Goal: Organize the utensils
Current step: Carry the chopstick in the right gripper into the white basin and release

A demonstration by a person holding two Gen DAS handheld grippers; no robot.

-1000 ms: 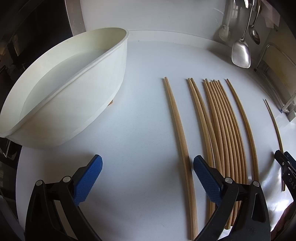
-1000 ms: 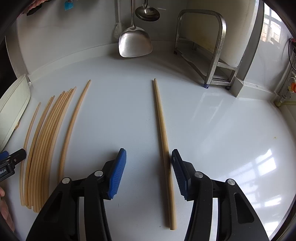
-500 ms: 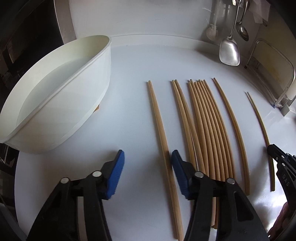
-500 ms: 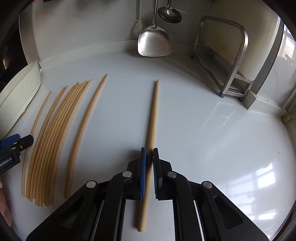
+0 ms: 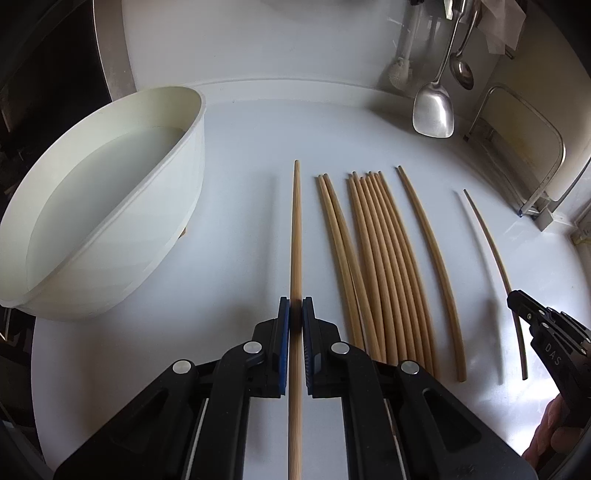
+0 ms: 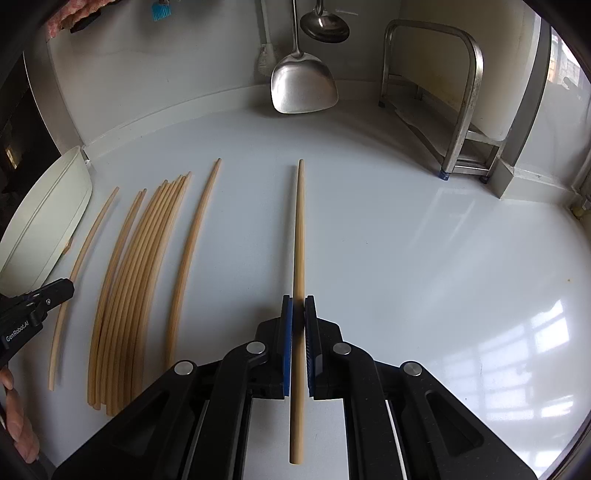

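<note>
My left gripper (image 5: 295, 314) is shut on one long wooden chopstick (image 5: 295, 236), which points straight ahead between the blue pads. To its right several more chopsticks (image 5: 384, 266) lie side by side on the white counter. My right gripper (image 6: 298, 314) is shut on another chopstick (image 6: 298, 229), held a little above the counter. The lying chopsticks (image 6: 140, 258) show to its left. The right gripper also shows at the right edge of the left wrist view (image 5: 546, 332), and the left gripper at the left edge of the right wrist view (image 6: 33, 306).
A large white tub (image 5: 110, 229) stands at the left, also seen in the right wrist view (image 6: 44, 229). A metal spatula (image 6: 303, 85) and ladle (image 6: 325, 27) hang on the back wall. A steel rack (image 6: 461, 110) stands at the back right.
Both grippers have closed, each on a chopstick. The left gripper shifted right onto the leftmost chopstick. The right chopstick has risen slightly off the counter.
</note>
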